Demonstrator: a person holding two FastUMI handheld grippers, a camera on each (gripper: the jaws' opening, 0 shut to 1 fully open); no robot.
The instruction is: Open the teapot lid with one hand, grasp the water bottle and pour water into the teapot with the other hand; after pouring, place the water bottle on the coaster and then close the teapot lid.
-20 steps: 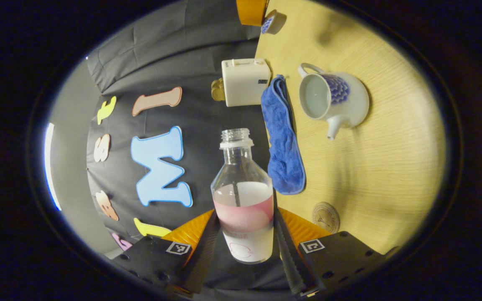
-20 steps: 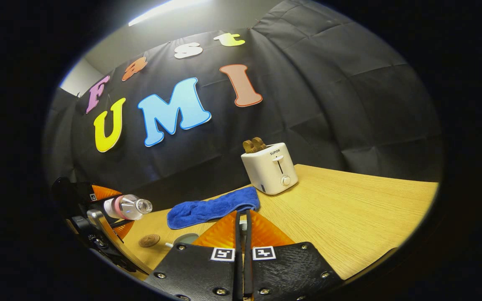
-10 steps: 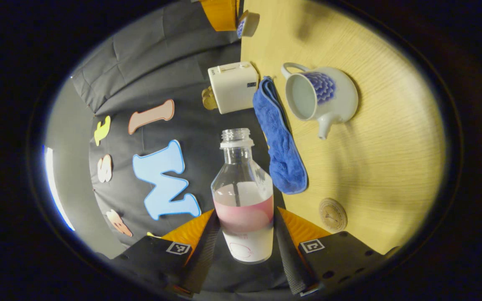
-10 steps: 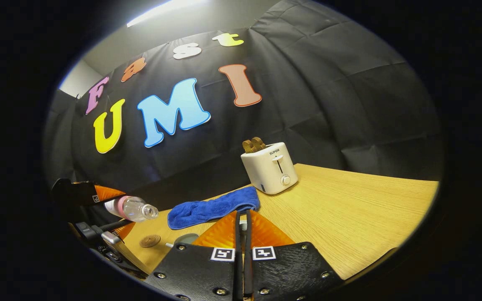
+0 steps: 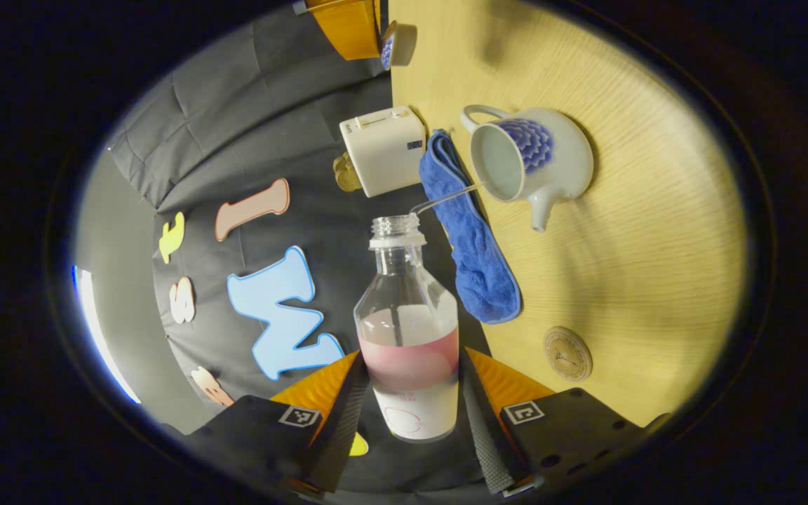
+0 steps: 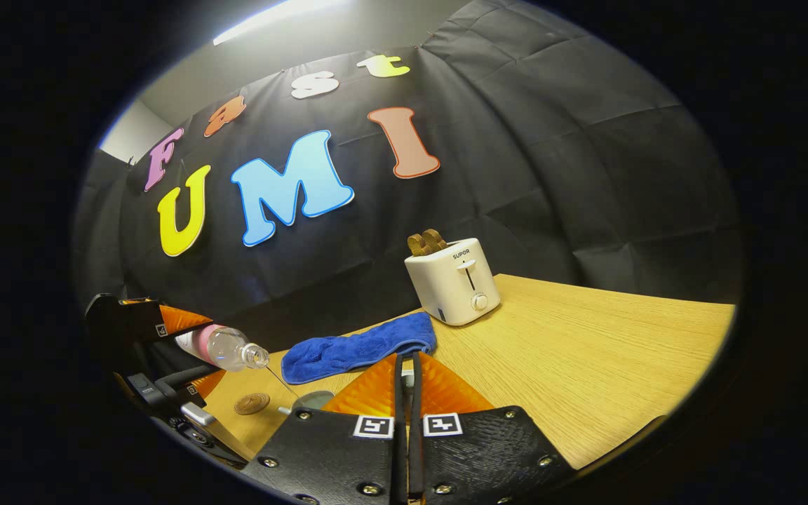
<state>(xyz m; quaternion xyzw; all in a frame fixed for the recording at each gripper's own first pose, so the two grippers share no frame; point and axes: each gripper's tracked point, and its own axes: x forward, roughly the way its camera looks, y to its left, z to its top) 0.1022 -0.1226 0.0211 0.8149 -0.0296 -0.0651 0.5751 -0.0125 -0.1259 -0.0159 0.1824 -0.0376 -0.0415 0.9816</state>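
Pour now under way: thin stream (image 5: 446, 199), absent a moment earlier, running from water bottle (image 5: 407, 330) mouth into open teapot (image 5: 530, 160). Left gripper (image 5: 409, 410) fingers clamped on bottle. Right gripper (image 6: 409, 393) fingers pinching lid (image 5: 390, 48), well beyond teapot. Coaster (image 5: 567, 353) vacant, nearer than teapot.

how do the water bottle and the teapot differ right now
The water bottle is clear, so its water level shows; the teapot is opaque white with a blue pattern. The water bottle is tipped over and held off the table between the left gripper's fingers, while the teapot sits upright on the table, ungripped. Water is leaving the bottle and entering the teapot. Both are uncovered at the top.
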